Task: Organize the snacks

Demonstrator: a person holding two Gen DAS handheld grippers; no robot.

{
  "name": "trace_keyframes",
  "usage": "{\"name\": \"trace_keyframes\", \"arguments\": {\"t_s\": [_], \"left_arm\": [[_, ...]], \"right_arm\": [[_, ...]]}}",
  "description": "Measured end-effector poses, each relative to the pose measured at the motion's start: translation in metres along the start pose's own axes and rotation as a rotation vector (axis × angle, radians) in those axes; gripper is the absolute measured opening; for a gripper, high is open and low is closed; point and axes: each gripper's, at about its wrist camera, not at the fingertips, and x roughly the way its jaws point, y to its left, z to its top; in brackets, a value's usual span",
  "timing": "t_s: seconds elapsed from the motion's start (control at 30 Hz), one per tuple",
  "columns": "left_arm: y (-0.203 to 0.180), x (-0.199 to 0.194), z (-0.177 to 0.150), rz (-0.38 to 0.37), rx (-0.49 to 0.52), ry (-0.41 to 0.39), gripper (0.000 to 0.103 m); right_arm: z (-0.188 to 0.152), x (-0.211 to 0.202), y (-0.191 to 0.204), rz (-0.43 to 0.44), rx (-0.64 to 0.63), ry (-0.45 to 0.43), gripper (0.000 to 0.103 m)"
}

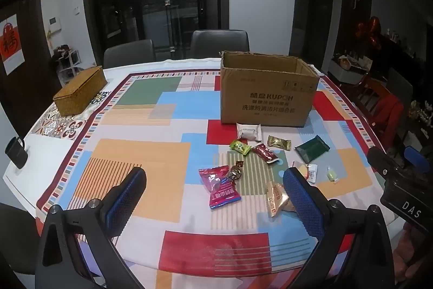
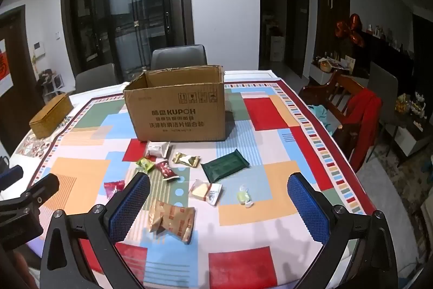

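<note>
An open cardboard box [image 1: 268, 96] [image 2: 178, 113] stands upright on the patterned tablecloth. Several wrapped snacks lie loose in front of it: a white packet [image 1: 248, 132] [image 2: 158, 148], a gold packet [image 1: 278, 142] [image 2: 186, 159], a dark green packet [image 1: 311, 148] [image 2: 225, 165], a pink-red packet [image 1: 219, 187], a tan packet [image 1: 276, 198] [image 2: 173, 218], a small green candy [image 2: 243, 195]. My left gripper [image 1: 215, 182] is open and empty above the near snacks. My right gripper [image 2: 219, 187] is open and empty above them too.
A woven lidded box [image 1: 79, 91] [image 2: 51, 115] sits at the table's far left. A dark mug [image 1: 16, 152] stands at the left edge. Grey chairs [image 1: 219, 44] stand behind the table, a wooden chair with red cloth [image 2: 360, 121] at the right.
</note>
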Motion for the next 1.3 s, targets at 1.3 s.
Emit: {"name": "trace_keyframes", "arguments": {"t_s": [1.3], "left_arm": [[-0.003,-0.008,0.001,-0.008,0.003,-0.009,0.103]], "right_arm": [[0.003,-0.012,-0.002,0.0,0.009,-0.037,0.103]]}}
